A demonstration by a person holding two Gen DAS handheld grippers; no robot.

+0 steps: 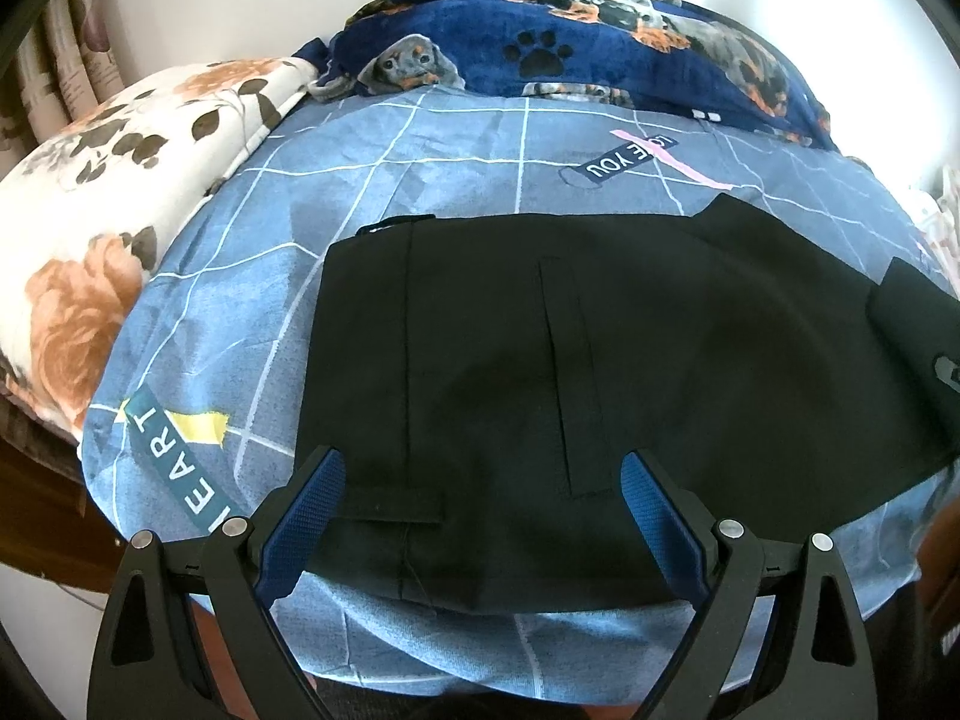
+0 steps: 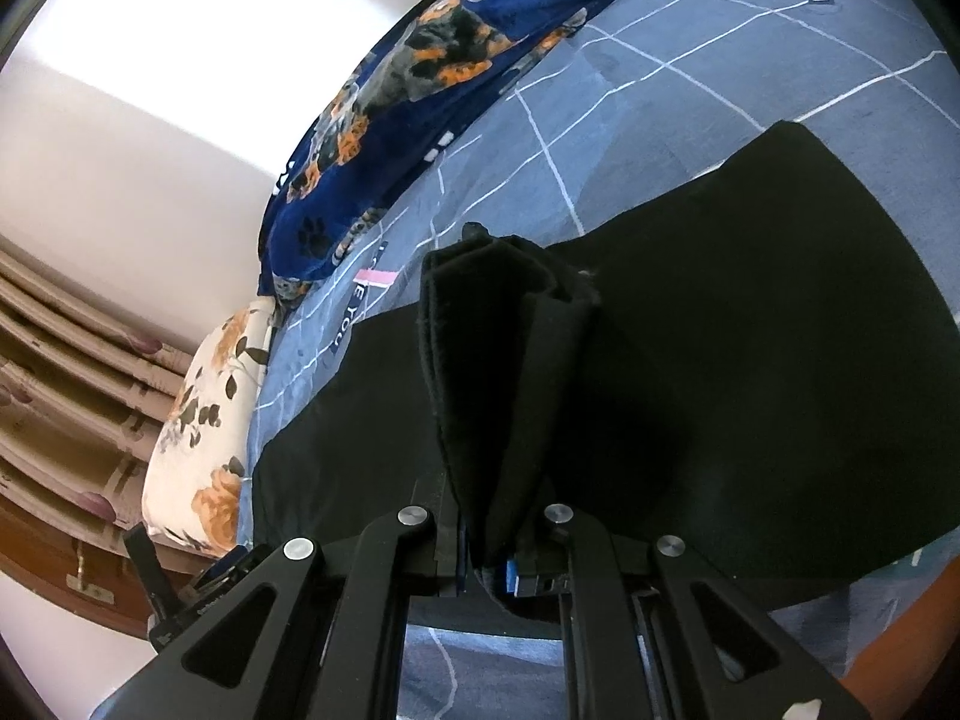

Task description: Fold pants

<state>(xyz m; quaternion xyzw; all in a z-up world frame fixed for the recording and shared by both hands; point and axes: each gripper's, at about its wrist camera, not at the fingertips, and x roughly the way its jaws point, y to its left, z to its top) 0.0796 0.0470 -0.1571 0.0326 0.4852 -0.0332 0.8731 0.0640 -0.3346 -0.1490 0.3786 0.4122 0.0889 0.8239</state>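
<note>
Pants (image 1: 600, 360) flat on bedsheet (image 1: 240, 252), long axis left-right, waistband left.

Blue grid-sheeted bed (image 1: 252, 252): black pants (image 1: 540, 360) along near edge, dog-print blanket (image 1: 600, 42) at far edge, floral pillow (image 1: 120, 192) at left edge.

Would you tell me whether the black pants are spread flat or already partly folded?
Partly folded: the black pants lie flat, while the right hand-held gripper pinches a bunched end above them.

I see pants (image 1: 600, 360) flat on the sheet (image 1: 240, 300) | blanket (image 1: 600, 42) behind them by the wall | pillow (image 1: 120, 180) to their left | my left gripper (image 1: 480, 510) above their near edge | right gripper (image 2: 489, 546) lifting a fold of them
</note>
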